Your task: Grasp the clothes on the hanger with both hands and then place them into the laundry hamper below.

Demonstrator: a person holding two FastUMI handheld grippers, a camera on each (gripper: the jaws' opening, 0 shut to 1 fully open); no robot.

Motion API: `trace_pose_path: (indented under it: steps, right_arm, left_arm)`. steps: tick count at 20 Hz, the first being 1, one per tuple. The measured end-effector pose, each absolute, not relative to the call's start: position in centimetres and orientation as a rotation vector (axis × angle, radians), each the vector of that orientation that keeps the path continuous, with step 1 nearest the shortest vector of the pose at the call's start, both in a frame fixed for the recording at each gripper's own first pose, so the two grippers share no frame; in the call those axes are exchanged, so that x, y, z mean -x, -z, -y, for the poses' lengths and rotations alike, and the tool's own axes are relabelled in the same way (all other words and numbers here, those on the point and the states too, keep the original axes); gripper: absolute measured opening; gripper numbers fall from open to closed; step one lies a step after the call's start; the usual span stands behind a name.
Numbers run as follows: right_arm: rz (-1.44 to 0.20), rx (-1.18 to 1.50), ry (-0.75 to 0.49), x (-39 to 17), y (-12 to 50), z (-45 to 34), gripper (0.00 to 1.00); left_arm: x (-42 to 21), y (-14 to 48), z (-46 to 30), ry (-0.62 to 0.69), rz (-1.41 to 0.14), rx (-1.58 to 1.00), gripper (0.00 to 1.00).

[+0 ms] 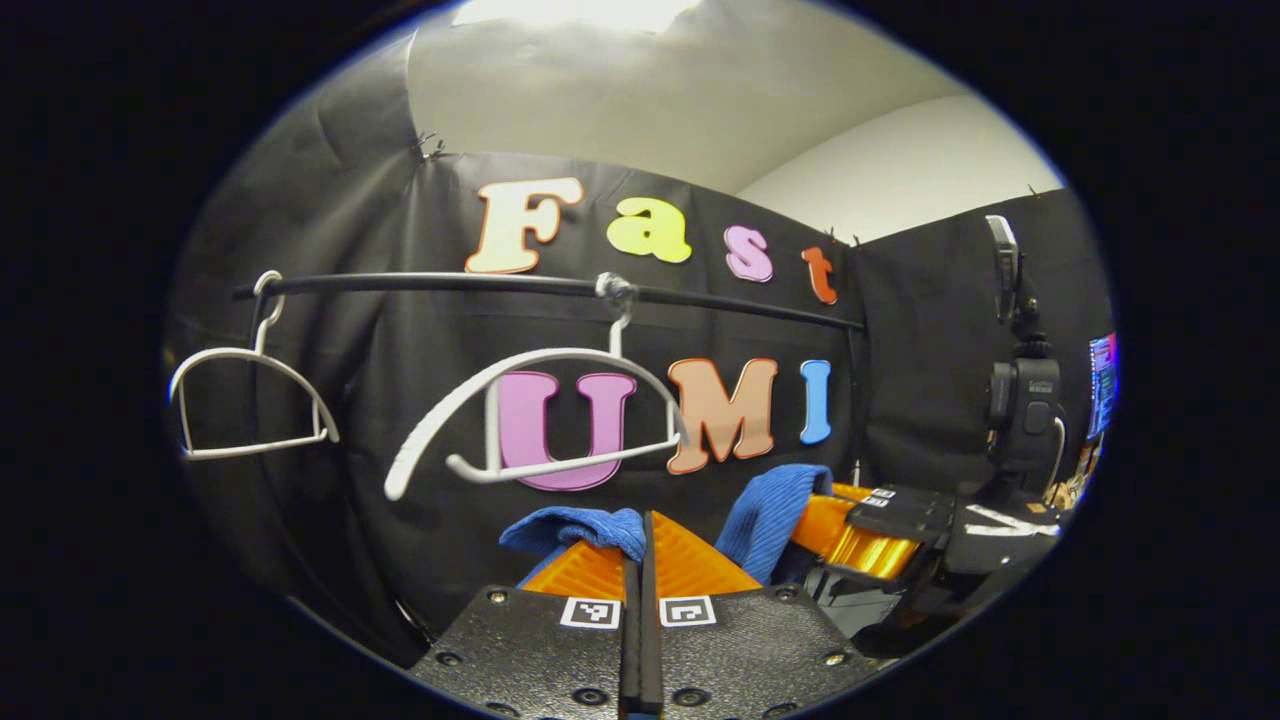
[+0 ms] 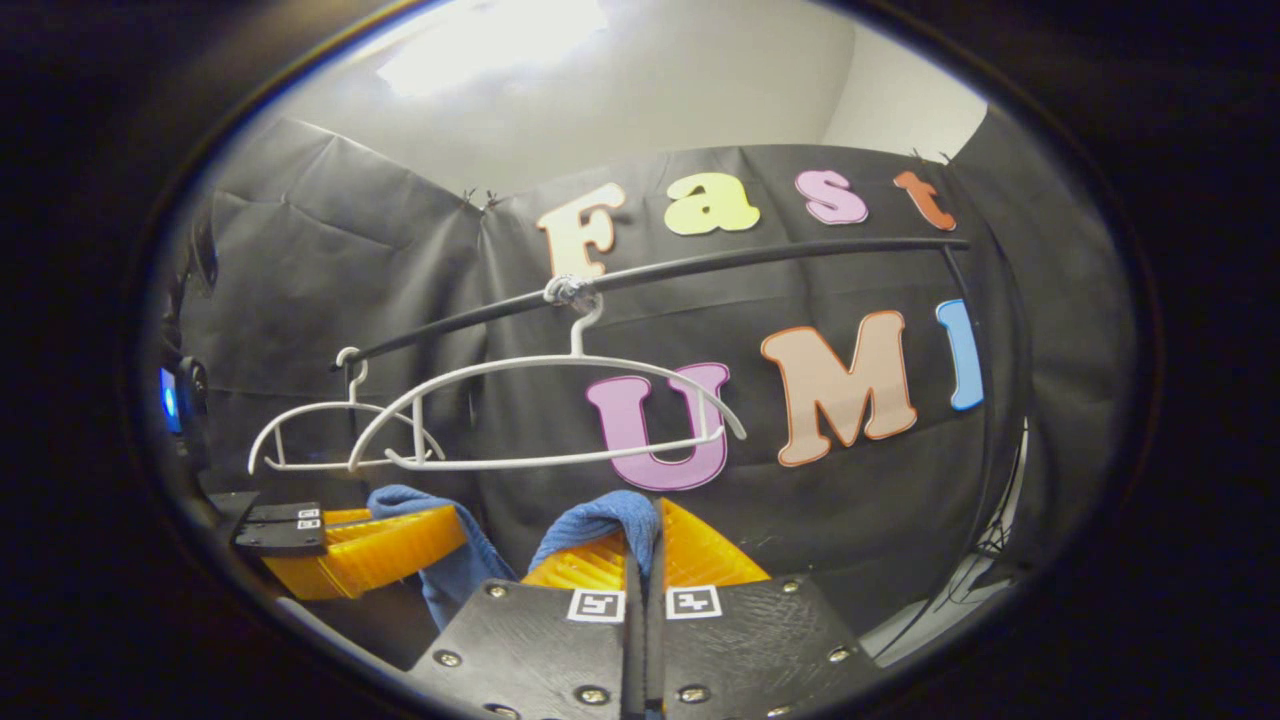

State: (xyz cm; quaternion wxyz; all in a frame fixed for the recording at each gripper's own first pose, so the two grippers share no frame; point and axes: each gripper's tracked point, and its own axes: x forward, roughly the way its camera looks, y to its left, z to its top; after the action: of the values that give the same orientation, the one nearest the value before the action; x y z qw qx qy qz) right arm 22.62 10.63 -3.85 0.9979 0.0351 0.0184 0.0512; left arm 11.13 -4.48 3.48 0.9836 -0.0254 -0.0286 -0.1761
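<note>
**Blue cloth off the hanger, both grippers holding it**

My left gripper (image 1: 640, 545) is closed narrow on a fold of the blue cloth (image 1: 775, 515), and my right gripper (image 2: 640, 545) is closed the same way on another part of it. In the left gripper view the cloth bulges over the fingertips and runs across to the right gripper, so its long axis lies sideways between my two tools. The nearer white hanger (image 1: 540, 415) hangs bare on the black rail (image 1: 450, 283), above and behind the cloth, apart from it. A second bare hanger (image 1: 250, 400) hangs near the left end of the rail.

Both grippers are at about the same height, below the rail, pointing forward and a little upward at the booth wall. I judge the hamper to be under my hands, so the next move should go straight down, both hands together, keeping the cloth stretched between them.
</note>
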Motion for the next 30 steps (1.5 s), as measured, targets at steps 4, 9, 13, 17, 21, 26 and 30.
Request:
trace_pose_path:
  steps: [4,9,13,17,21,26,30]
  right_arm:
    - [-0.018,-0.067,-0.063,-22.7,3.1,-9.1,0.01]
    - [-0.029,-0.042,-0.031,-23.3,4.4,-8.1,0.01]
    - [-0.059,-0.021,-0.039,-24.2,6.4,-8.9,0.01]
    - [-0.103,-0.053,-0.071,-25.4,9.4,-9.7,0.01]
    - [-0.178,-0.067,-0.079,-26.9,13.6,-9.7,0.01]
    - [-0.285,-0.126,-0.049,-27.6,21.0,-8.4,0.01]
    - [-0.373,-0.137,-0.006,-27.4,27.2,-7.0,0.01]
  left_arm:
    - [-11.1,-4.4,6.4,0.392,0.090,0.045,0.00]
    - [-12.4,-2.8,6.1,0.364,0.067,0.071,0.00]
    - [-13.6,-0.4,4.0,0.253,0.043,0.071,0.00]
    - [-14.9,2.3,1.9,0.162,0.035,0.016,0.00]
    - [-16.7,6.5,1.8,0.152,-0.038,0.016,0.00]
    - [-18.6,12.5,1.3,0.131,-0.120,0.007,0.00]
    - [-19.8,17.4,0.4,0.112,-0.187,0.010,0.00]
